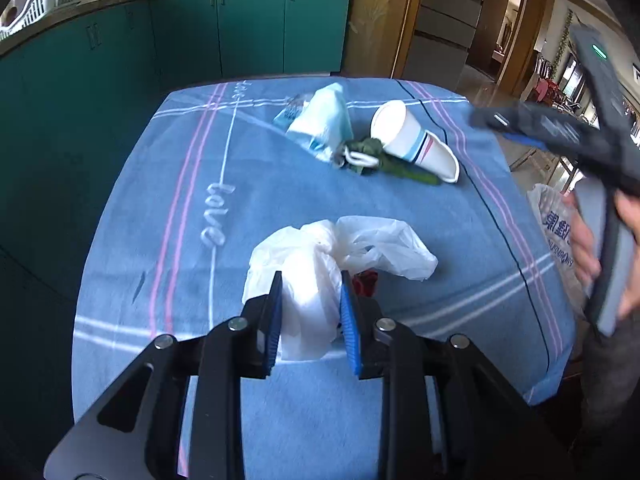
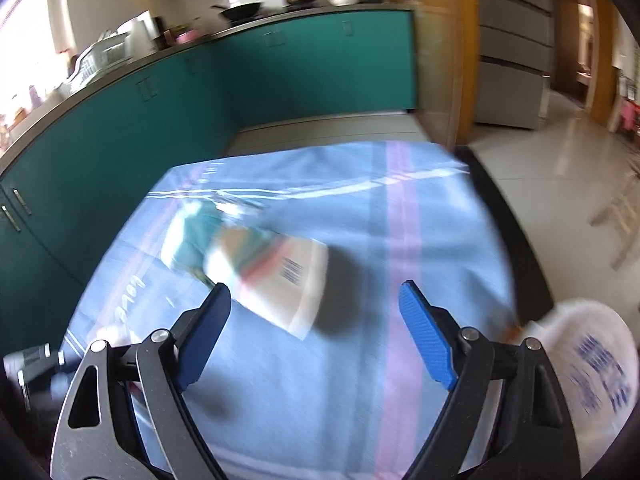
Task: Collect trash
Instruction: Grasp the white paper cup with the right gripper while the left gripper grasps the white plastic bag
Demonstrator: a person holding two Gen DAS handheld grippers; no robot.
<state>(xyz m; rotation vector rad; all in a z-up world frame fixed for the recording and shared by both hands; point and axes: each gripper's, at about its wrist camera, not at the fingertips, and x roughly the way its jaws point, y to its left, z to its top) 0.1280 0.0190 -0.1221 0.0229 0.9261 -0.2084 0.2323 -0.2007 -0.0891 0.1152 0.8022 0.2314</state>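
Observation:
My left gripper [image 1: 311, 286] is shut on a crumpled white plastic bag [image 1: 320, 264] lying on the blue cloth, with something red [image 1: 365, 282] under it. Farther back lie a white paper cup [image 1: 412, 140] on its side, a green scrap [image 1: 384, 160] and a white-and-blue wrapper [image 1: 320, 120]. My right gripper [image 2: 314, 292] is open and empty, above the table, with the paper cup [image 2: 280, 280] just ahead between its fingers; the view is blurred. The right gripper also shows in the left wrist view [image 1: 560, 132] at the right. A printed white collection bag [image 2: 592, 364] hangs at the table's right edge.
The table is covered by a blue striped cloth [image 1: 280, 200]. Teal kitchen cabinets [image 1: 200, 32] stand behind and to the left. A tiled floor and a doorway lie to the right [image 2: 560, 160].

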